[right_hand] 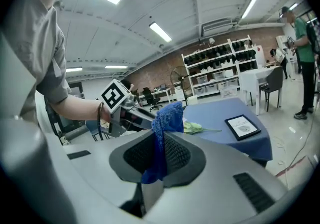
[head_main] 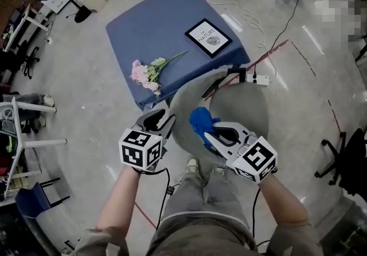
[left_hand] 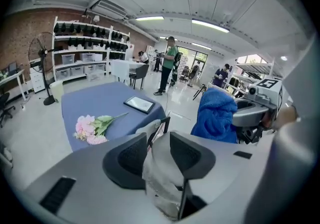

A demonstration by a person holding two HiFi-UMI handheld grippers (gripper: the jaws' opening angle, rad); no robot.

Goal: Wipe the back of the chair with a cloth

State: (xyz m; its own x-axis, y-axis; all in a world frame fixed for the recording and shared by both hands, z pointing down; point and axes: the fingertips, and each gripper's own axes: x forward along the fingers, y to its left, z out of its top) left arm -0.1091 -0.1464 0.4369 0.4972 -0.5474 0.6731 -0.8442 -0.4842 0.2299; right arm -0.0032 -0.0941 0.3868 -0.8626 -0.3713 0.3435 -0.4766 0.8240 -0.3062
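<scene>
Looking down from the head view, the blue cloth (head_main: 200,122) is pinched tight between the jaws of the right gripper (head_main: 213,133) and held up by the top edge of the grey chair back (head_main: 186,103). The left gripper (head_main: 163,121) is clamped onto that same chair back, with the grey material squeezed between both pads. Behind the chair, a blue-covered table (head_main: 149,26) is laid with pink flowers (head_main: 146,74) and a framed picture (head_main: 208,37).
</scene>
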